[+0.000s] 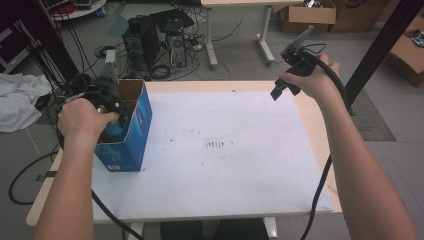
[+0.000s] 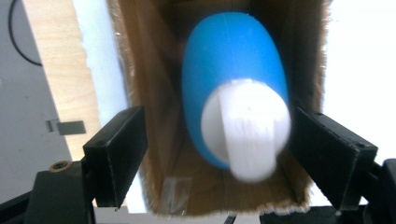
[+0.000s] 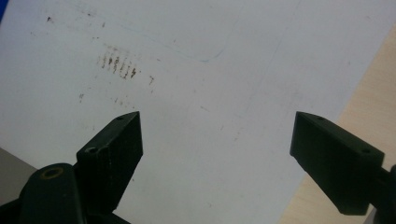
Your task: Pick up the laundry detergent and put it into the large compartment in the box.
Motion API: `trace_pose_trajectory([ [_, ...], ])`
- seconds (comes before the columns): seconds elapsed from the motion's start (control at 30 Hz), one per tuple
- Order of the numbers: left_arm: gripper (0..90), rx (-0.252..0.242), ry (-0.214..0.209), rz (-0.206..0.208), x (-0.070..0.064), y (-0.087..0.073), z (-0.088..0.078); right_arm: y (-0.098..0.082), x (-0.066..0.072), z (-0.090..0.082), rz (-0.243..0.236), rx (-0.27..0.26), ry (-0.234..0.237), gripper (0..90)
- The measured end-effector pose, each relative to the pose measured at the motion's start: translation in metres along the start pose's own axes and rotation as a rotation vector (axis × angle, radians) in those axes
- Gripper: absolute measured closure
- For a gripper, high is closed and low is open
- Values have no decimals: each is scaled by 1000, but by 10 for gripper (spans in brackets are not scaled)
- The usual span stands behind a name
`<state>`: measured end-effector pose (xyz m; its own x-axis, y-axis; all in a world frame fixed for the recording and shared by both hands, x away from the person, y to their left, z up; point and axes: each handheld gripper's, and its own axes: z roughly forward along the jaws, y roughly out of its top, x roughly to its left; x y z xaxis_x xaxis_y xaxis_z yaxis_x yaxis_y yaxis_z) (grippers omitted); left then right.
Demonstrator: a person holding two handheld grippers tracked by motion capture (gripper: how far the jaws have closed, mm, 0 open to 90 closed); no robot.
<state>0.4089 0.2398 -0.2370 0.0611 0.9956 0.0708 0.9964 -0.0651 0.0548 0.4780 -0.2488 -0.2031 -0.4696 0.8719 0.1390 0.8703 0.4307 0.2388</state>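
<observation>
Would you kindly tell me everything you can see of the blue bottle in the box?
The bottle is smooth, rounded blue plastic by its look, with a white ridged cap that faces the left gripper's camera. It sits inside the open cardboard box at the table's left edge. The left gripper reaches into the box, jaws open on either side of the cap; whether they touch it is unclear. Its label and base are hidden.

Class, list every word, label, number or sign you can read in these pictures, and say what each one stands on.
None can be read.
Blue cardboard box: pale print low on its front, too small and blurred to read.
White table sheet: rows of dark smudges, not letters.
Blue bottle with white cap: no print shows.
</observation>
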Motion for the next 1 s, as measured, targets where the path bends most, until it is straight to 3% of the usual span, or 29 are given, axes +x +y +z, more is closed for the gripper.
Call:
trace_pose_trajectory([
  [0.17,163,-37,0,41,-8,-2,-24,1,1,0,3,0,1,172],
  [0.43,140,-89,-2,89,-41,-1,-47,0,3,0,7,-1,-1,172],
  [0.77,95,-101,-41,200,-87,-3,-50,-6,5,-6,9,-12,6,172],
  [1.0,33,-96,-56,279,-120,-3,-41,-9,5,-8,5,-11,7,171],
])
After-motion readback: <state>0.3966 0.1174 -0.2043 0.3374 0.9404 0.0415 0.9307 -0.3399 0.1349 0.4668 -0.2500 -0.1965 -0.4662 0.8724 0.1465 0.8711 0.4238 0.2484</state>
